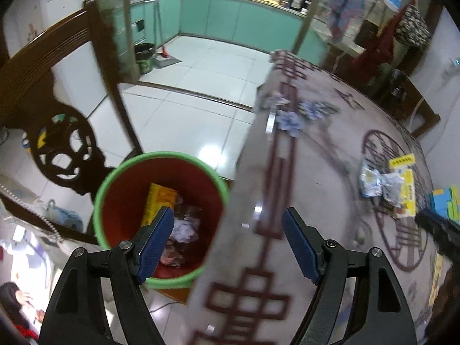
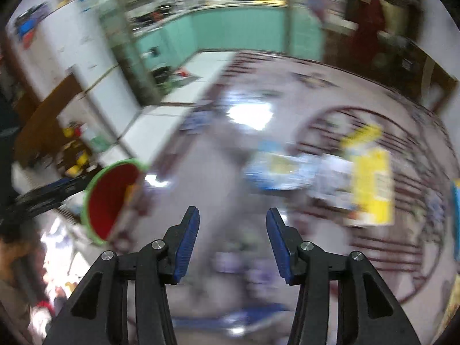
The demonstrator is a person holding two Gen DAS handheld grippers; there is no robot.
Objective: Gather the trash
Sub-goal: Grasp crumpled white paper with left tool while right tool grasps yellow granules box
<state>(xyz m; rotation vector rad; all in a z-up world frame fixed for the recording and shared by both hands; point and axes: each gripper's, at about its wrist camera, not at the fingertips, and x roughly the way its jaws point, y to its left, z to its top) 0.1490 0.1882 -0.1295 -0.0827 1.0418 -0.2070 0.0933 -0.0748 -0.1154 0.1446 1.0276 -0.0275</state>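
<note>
The left gripper (image 1: 228, 222) hangs with its ribbed blue pads spread wide and nothing between them, straddling the edge where the table (image 1: 330, 155) meets the bin (image 1: 161, 215); the bin is a round bucket — red inside, green at the rim — standing on the pale glossy floor tiles just beside the table, and it already contains a flat yellow carton (image 1: 158, 198) and crumpled white paper. On the table's smooth, shiny top, printed with dark red lattice and circle motifs, a cluster of trash (image 1: 388, 187) lies well apart from the bin: crinkled bluish-white wrappers touching a flat yellow packet. The right gripper (image 2: 233, 230) hovers over the same tabletop, fingers parted and empty; its view is blurred, with the trash up and to its right. A carved dark wooden chair (image 1: 57, 132) stands behind the bin.
</note>
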